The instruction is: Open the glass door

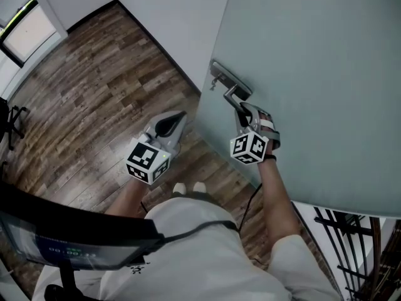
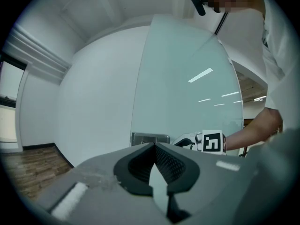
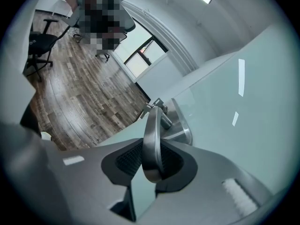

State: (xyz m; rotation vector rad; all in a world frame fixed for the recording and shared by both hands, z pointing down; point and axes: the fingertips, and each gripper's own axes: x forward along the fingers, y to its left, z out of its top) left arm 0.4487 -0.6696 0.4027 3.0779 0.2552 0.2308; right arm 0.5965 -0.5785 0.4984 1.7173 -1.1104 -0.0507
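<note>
Frosted and upright, filling the right of the head view: the glass door (image 1: 313, 74), free edge standing out from the white wall (image 1: 169, 17) over the wood floor (image 1: 94, 93). Looks swung partly open. Fixed near that edge through a metal plate (image 1: 227, 79): the handle (image 1: 237, 98), a flat steel lever.

Pinched across the lever's outer end by the right gripper (image 1: 244, 110), both fingers pressed on the metal, with the lever running lengthwise out of the gap toward the plate. Probably gripped there for leverage: far from the pivot, good for pressing the lever down and for hauling the door round.

Held back and lower on the left: the left gripper (image 1: 172, 123), fingers pressed together on nothing, nose toward the door's edge but apart from it. Likely held spare, ready to catch the edge or push the pane once the gap allows.
</note>
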